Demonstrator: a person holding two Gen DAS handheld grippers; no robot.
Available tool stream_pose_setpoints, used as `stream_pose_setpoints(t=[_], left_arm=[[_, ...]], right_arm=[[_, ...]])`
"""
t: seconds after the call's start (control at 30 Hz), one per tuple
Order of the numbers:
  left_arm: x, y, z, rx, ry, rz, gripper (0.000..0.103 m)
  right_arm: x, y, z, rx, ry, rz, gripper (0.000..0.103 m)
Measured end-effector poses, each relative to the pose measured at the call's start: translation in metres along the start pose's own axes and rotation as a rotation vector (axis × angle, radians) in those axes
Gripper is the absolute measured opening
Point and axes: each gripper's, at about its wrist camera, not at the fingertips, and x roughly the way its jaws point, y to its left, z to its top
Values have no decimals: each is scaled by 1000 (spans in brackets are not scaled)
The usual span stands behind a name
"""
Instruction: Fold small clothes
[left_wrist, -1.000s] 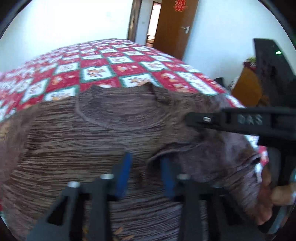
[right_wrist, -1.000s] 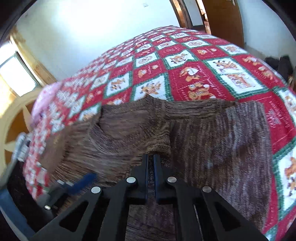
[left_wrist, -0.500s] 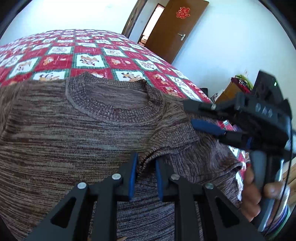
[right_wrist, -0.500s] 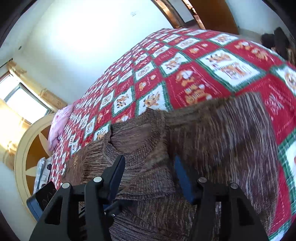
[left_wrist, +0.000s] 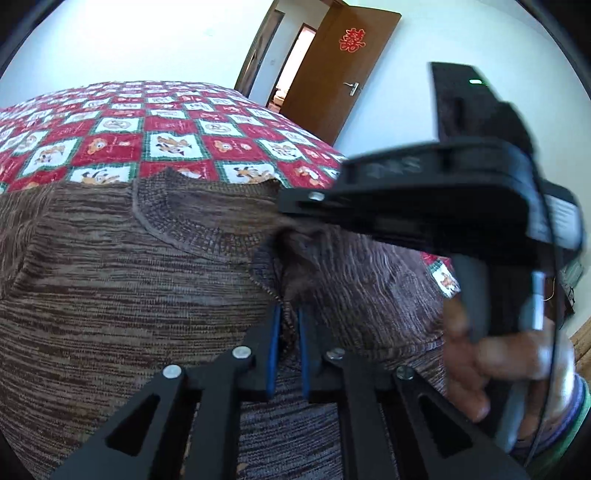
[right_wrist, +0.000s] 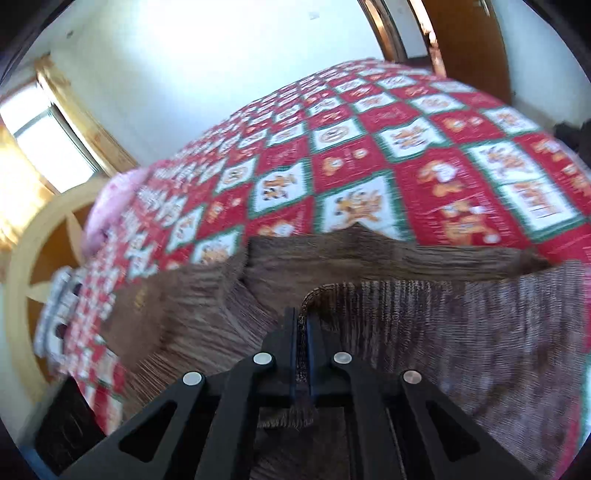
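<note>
Left wrist view: left tool (left_wrist: 286, 332) just clamped shut on a raised fold of the brown knit sweater (left_wrist: 122, 288), spread on the bed's red patchwork quilt (left_wrist: 122, 133). Right tool (right_wrist: 303, 332) too, having opened and snapped back onto the knit edge within the last second. Both holds now set; probably ready to lift and fold the shoulder inward.
</note>
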Motion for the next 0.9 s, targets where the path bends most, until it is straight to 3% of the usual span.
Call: stream_pose_setpoints(t=[0.07, 0.13, 0.2, 0.27, 0.33, 0.4, 0.5, 0.67, 0.8, 0.87, 0.9], left_arm=[[0, 4, 0, -16, -1, -1, 10], [2, 8, 0, -38, 6, 1, 10], [6, 13, 1, -66, 23, 8, 10], [9, 23, 1, -114, 42, -12, 10], [9, 30, 0, -153, 37, -39, 10], [11, 32, 0, -165, 39, -45, 11], [11, 33, -2, -177, 40, -49, 12], [11, 36, -5, -201, 39, -60, 15], [9, 34, -5, -206, 41, -49, 15], [5, 35, -7, -211, 45, -39, 15], [0, 35, -9, -212, 47, -33, 15]], right_arm=[[19, -1, -2, 8, 32, 28, 8], [33, -2, -6, 15, 61, 26, 16], [27, -8, -8, 63, 40, 81, 24], [8, -13, -6, 100, -5, 90, 25], [-27, -18, -6, 82, -110, 36, 25], [-58, -28, -6, 67, -190, -77, 25], [-83, -57, -13, 99, -194, -240, 25], [-83, -97, -53, 215, -132, -263, 25], [-79, -94, -64, 137, -198, -290, 25], [-76, -86, -62, 92, -191, -324, 32], [-74, -81, -62, 59, -186, -330, 42]])
